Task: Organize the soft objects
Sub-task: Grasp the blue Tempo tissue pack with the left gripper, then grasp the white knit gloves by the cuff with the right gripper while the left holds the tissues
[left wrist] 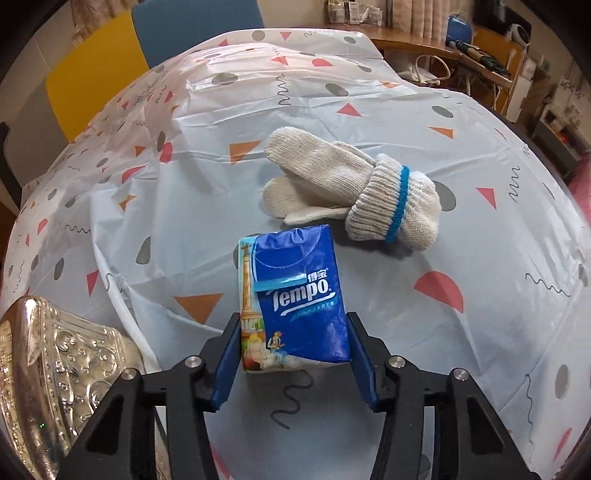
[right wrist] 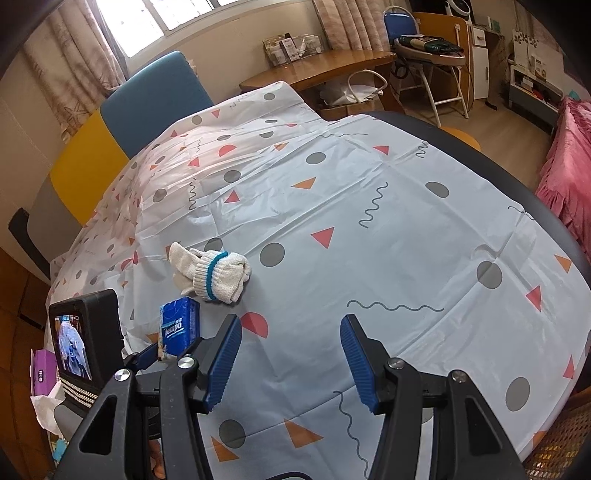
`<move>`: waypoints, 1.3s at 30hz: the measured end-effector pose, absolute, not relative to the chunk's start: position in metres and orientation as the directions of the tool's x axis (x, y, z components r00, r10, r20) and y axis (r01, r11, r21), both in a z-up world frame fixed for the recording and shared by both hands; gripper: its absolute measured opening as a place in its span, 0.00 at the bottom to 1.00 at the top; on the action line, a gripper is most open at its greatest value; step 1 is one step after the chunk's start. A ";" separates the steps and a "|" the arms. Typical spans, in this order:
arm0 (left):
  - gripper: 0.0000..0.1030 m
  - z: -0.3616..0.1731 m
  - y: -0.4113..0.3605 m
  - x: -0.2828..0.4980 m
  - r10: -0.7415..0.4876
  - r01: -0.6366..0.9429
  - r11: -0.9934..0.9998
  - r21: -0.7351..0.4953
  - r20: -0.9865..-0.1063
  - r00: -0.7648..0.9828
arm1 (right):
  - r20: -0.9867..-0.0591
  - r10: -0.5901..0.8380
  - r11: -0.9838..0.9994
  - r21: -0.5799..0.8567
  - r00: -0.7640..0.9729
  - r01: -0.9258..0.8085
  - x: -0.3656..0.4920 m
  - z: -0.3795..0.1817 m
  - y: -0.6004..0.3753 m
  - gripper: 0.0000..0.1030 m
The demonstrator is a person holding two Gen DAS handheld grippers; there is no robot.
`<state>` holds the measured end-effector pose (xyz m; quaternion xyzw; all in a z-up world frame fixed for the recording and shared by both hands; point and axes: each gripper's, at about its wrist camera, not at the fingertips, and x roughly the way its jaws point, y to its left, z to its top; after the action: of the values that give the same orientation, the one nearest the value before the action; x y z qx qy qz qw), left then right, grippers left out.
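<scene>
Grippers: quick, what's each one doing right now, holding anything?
Left gripper: closed on the tissue pack, pads against its sides.
Right gripper: open, nothing between its fingers, over the tablecloth.

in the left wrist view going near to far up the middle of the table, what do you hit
left gripper → blue tissue pack between its fingers → rolled white gloves with a blue band → bare patterned tablecloth → blue chair back
</scene>
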<state>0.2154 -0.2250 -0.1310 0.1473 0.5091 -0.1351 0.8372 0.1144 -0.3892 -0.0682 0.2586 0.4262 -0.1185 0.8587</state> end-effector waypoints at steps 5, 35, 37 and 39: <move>0.52 -0.132 -0.222 0.213 -0.100 0.375 0.924 0.078 -0.897 0.431 | -0.793 0.017 0.842 0.340 0.608 0.419 0.115 -0.069 -0.387 0.55; 0.52 -0.137 -0.208 0.117 -0.209 0.476 0.872 0.116 -0.790 0.576 | -0.846 0.046 0.898 0.268 0.531 0.350 0.128 -0.089 -0.374 0.55; 0.52 -0.137 -0.207 0.116 -0.212 0.477 0.872 0.114 -0.789 0.577 | -0.853 0.046 0.918 0.241 0.520 0.314 0.133 -0.088 -0.368 0.55; 0.52 -0.137 -0.208 0.116 -0.213 0.477 0.871 0.115 -0.787 0.579 | -0.851 0.054 0.944 0.213 0.522 0.250 0.141 -0.083 -0.363 0.55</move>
<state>0.1162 -0.2077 -0.1370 0.1592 0.4141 -0.1974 0.8742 0.1411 -0.3633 -0.0826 0.1566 0.4854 -0.0574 0.8582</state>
